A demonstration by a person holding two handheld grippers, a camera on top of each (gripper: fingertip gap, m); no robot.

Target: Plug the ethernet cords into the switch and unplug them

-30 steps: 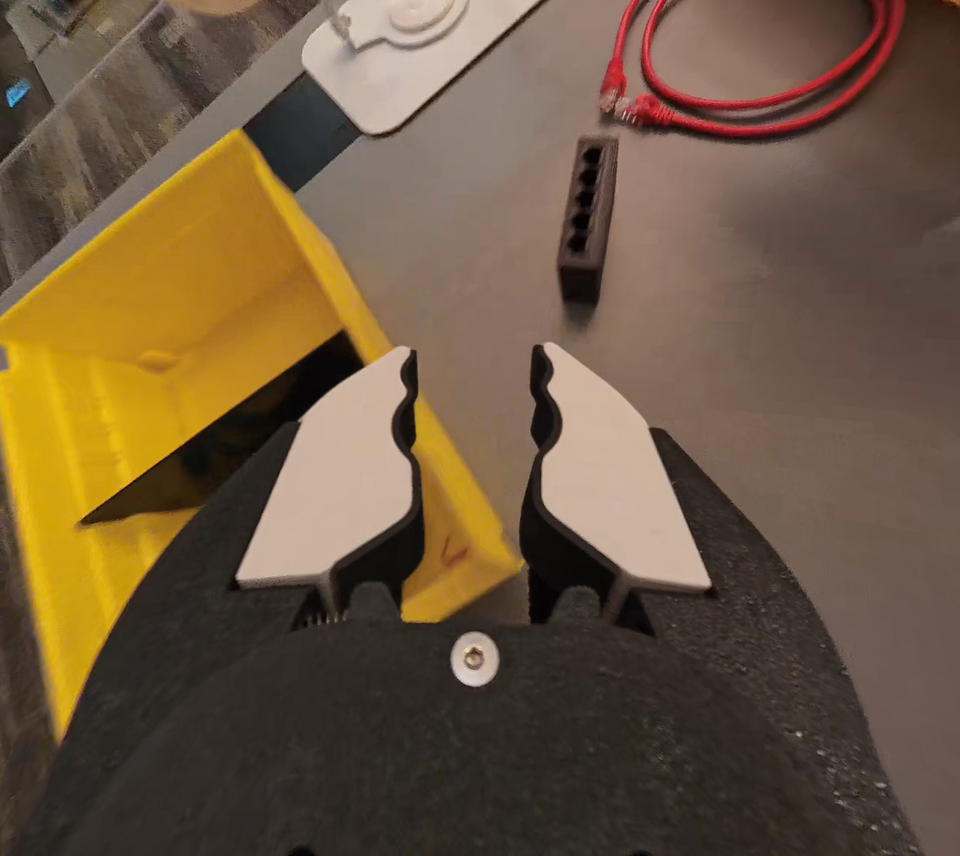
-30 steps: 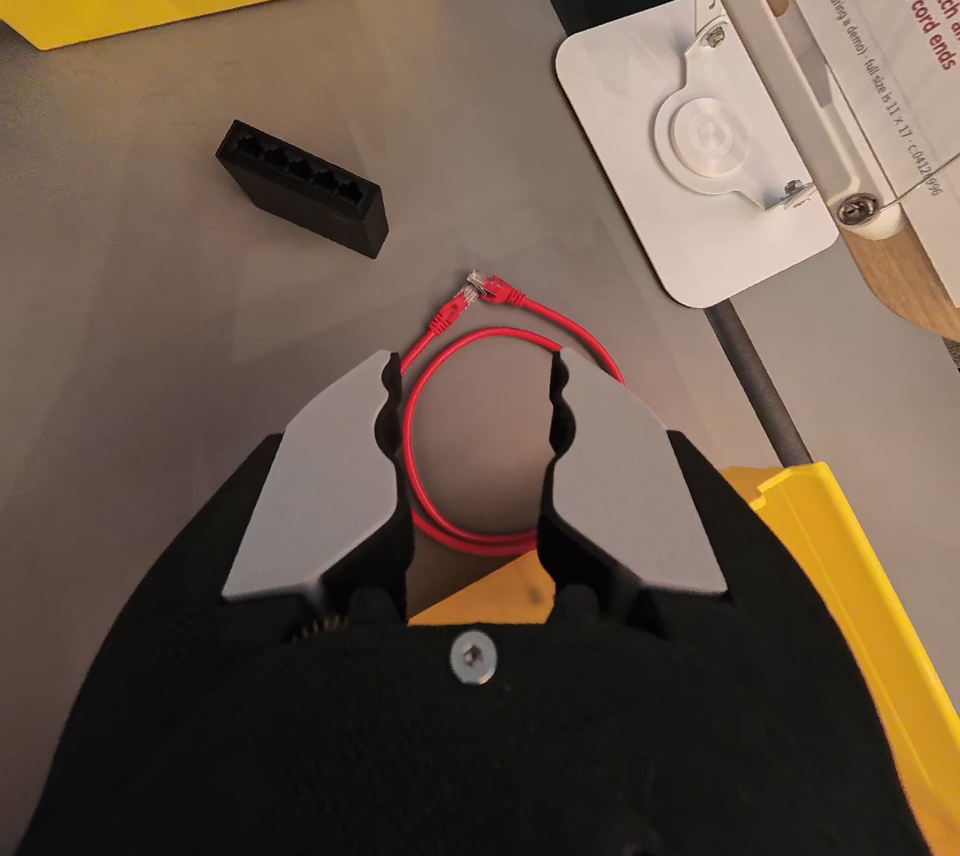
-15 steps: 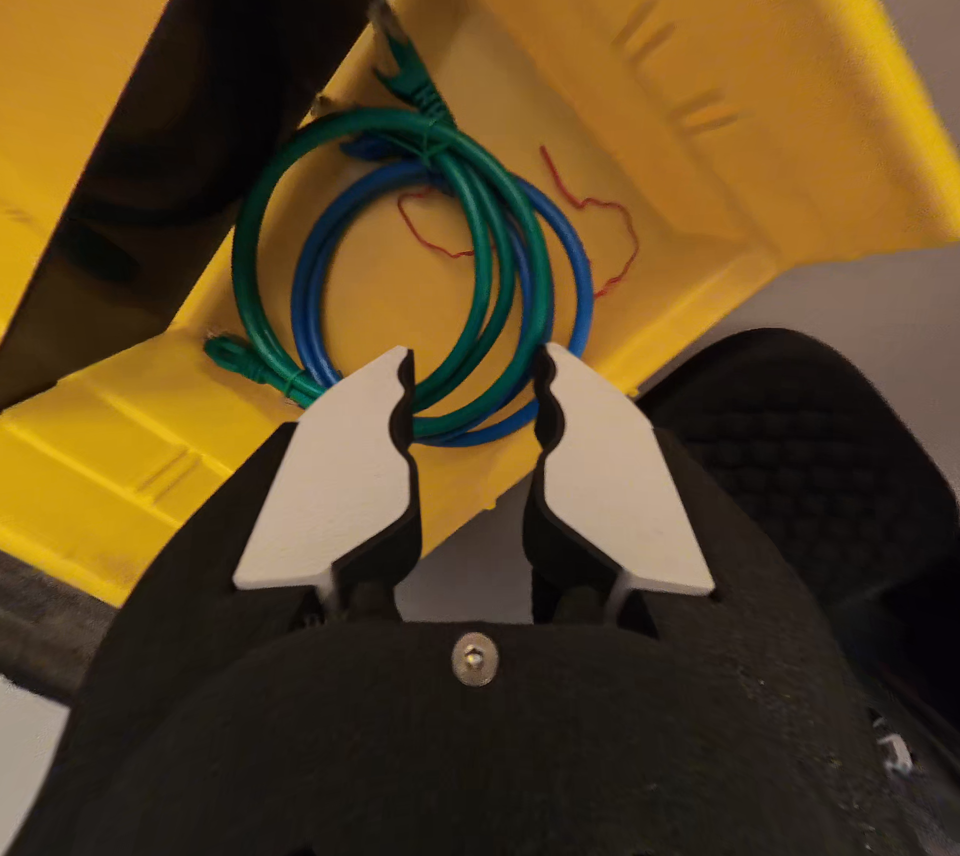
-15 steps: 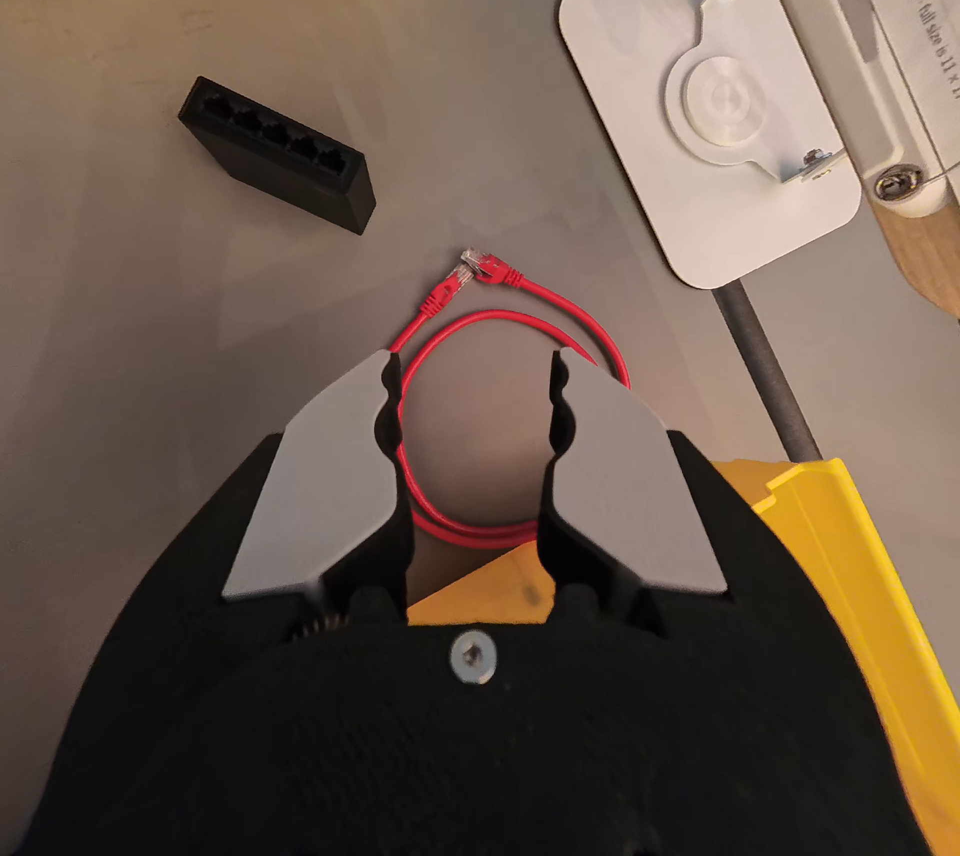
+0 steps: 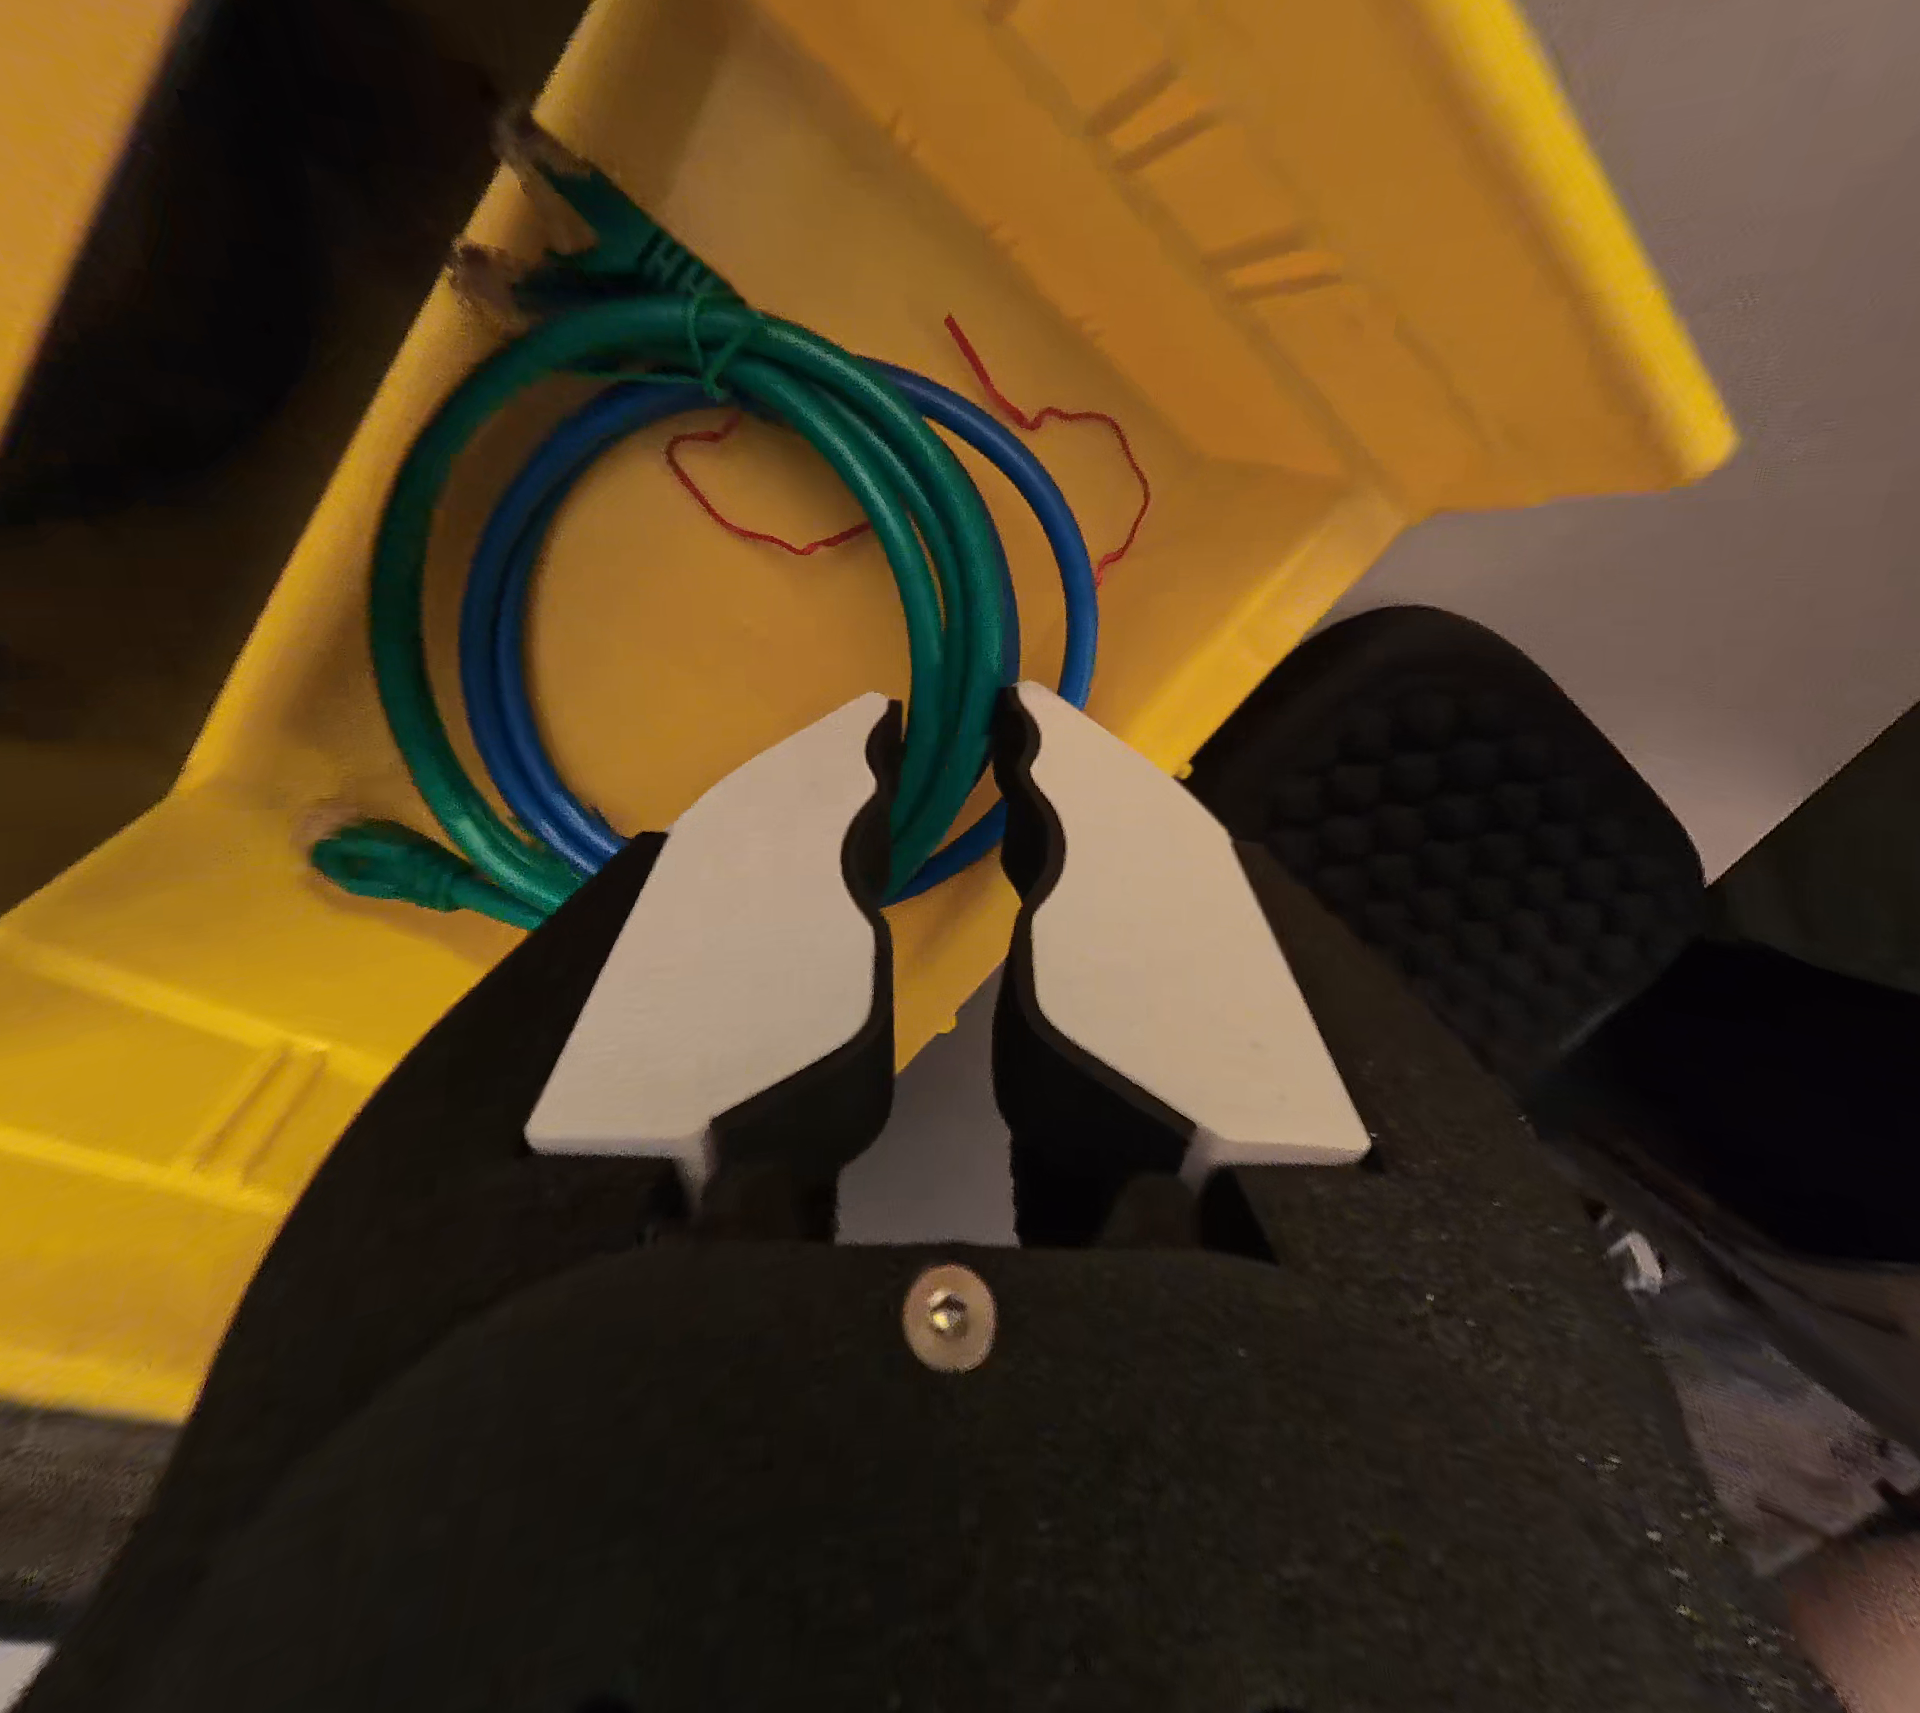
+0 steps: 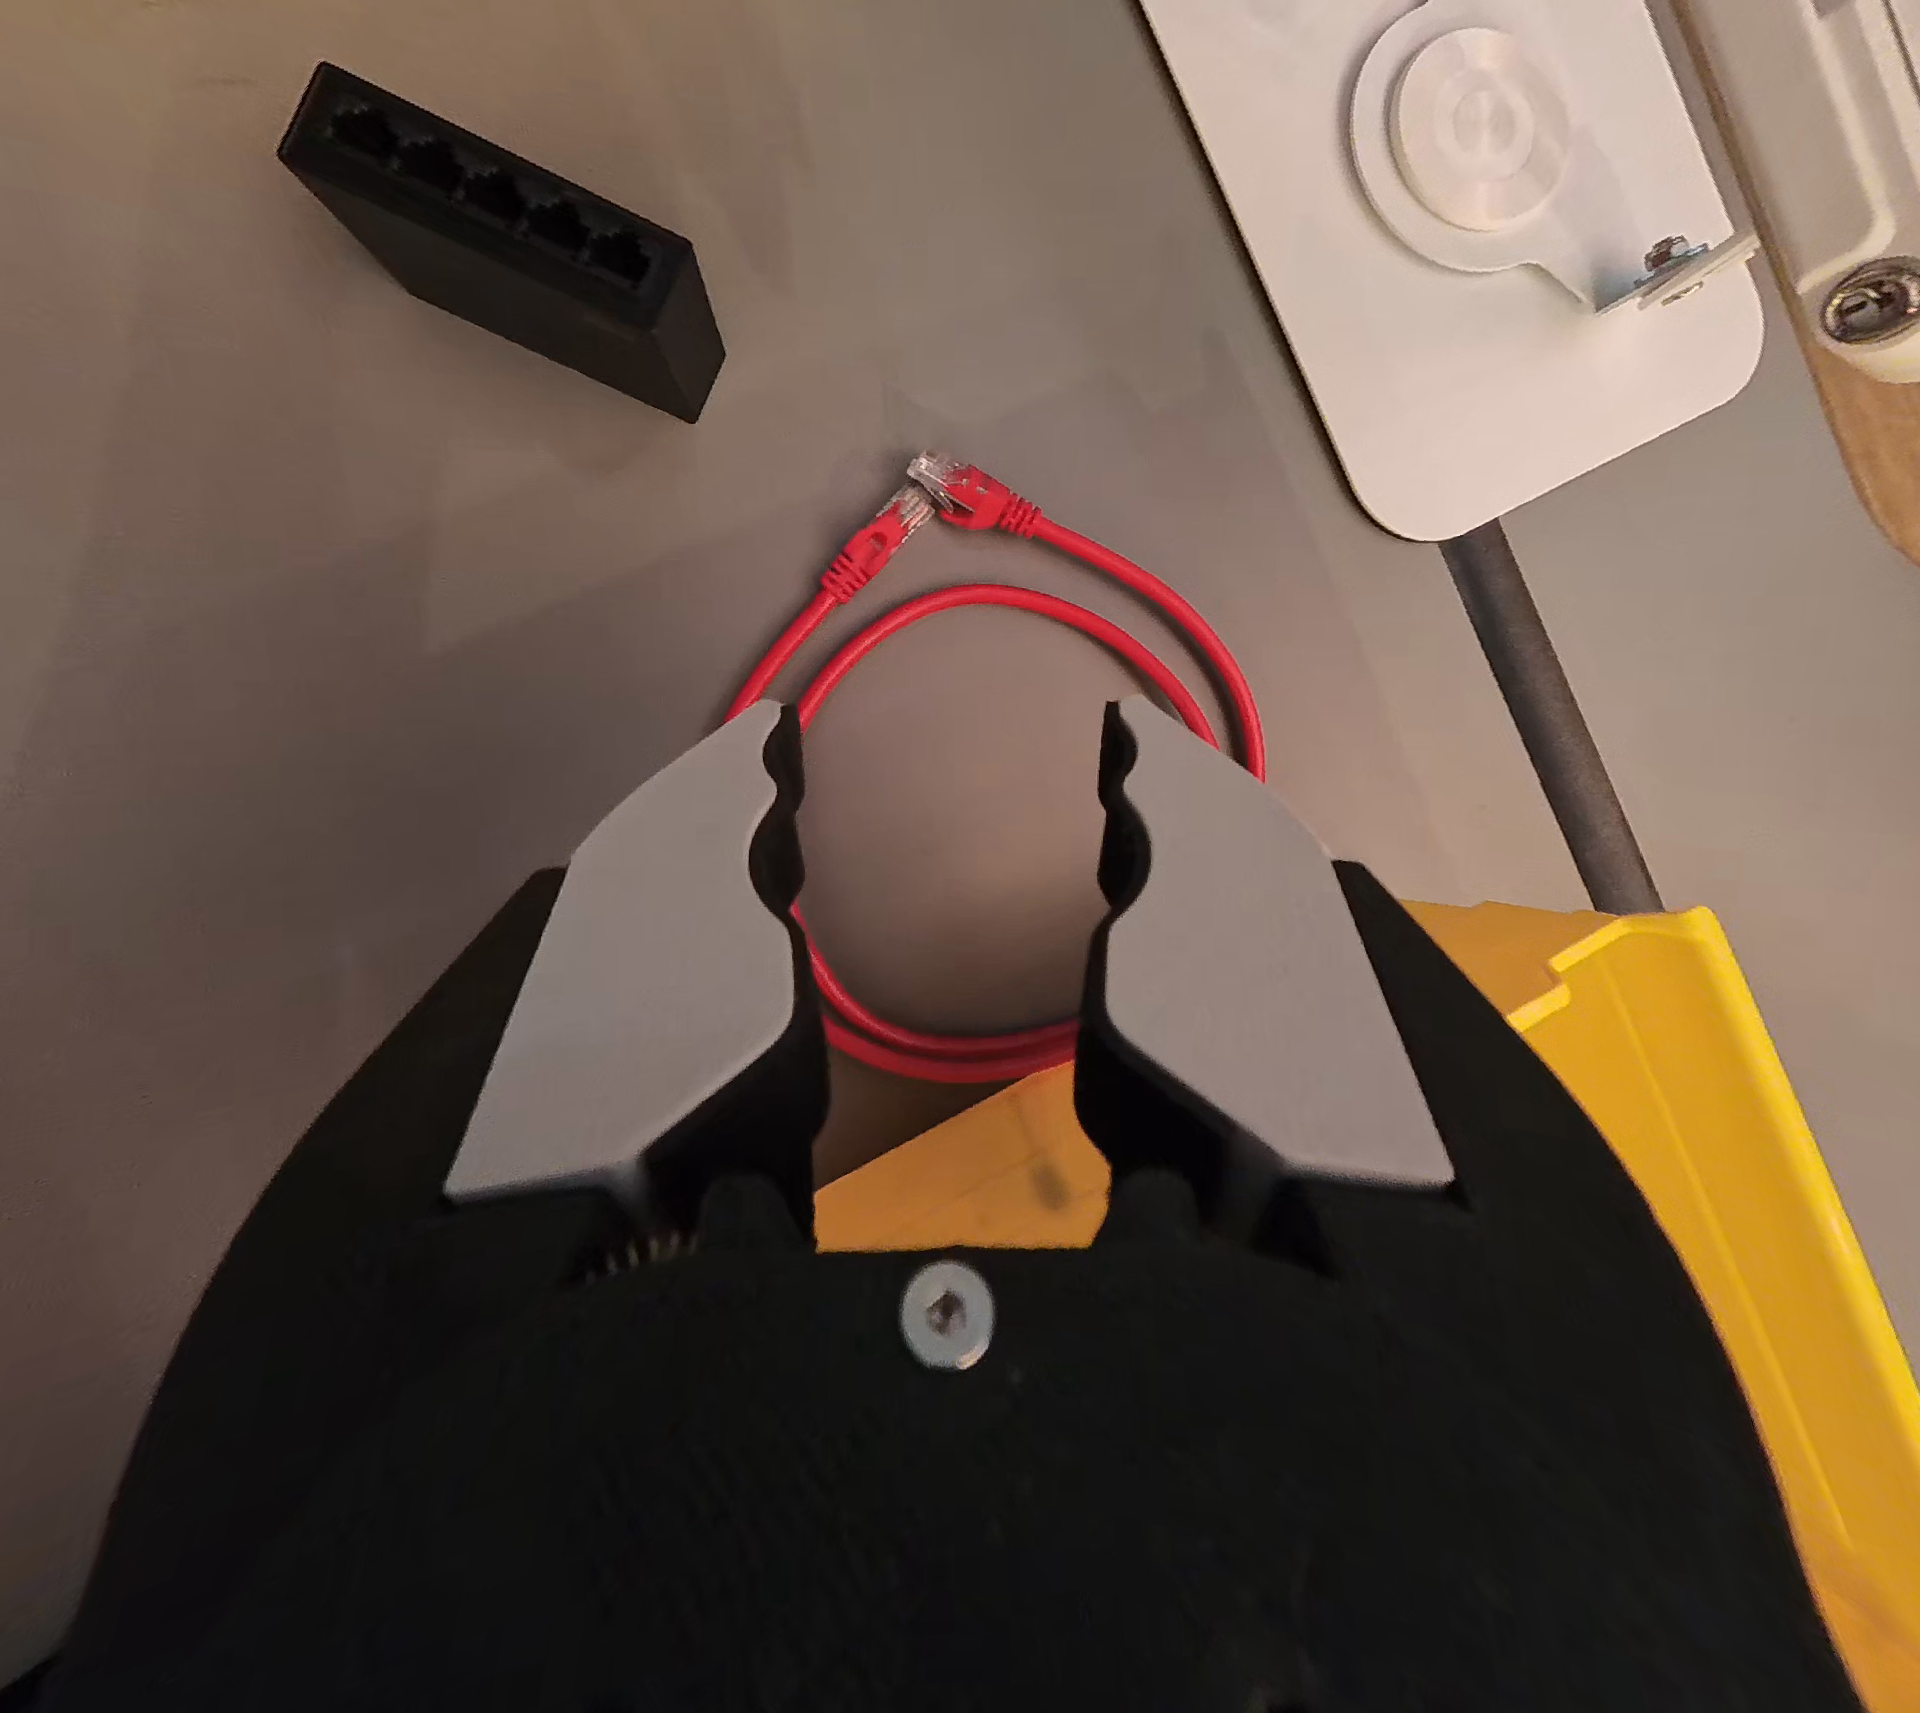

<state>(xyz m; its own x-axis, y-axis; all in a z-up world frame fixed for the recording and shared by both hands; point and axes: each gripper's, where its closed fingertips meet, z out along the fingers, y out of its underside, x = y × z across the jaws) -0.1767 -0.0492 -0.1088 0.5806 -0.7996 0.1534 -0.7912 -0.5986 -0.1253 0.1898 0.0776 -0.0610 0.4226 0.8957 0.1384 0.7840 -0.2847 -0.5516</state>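
Green cord [image 5: 940,624], coiled with a blue cord [image 5: 509,624] inside the yellow bin [image 5: 1195,209], runs lengthwise between the narrowed left gripper [image 5: 943,713] fingers, while the wide-open right gripper [image 6: 948,718] hovers over the red cord [image 6: 1132,635], the switch [image 6: 499,240] lying ahead-left on the table [image 6: 312,624].

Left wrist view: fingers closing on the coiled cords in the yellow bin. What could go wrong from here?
1. The left gripper pinches the green cord where the blue cord overlaps it; both may lift together.
2. A tie binds the green coil, so its plugs likely won't reach the switch until it is undone.
3. A loose red thread in the yellow bin could snag.
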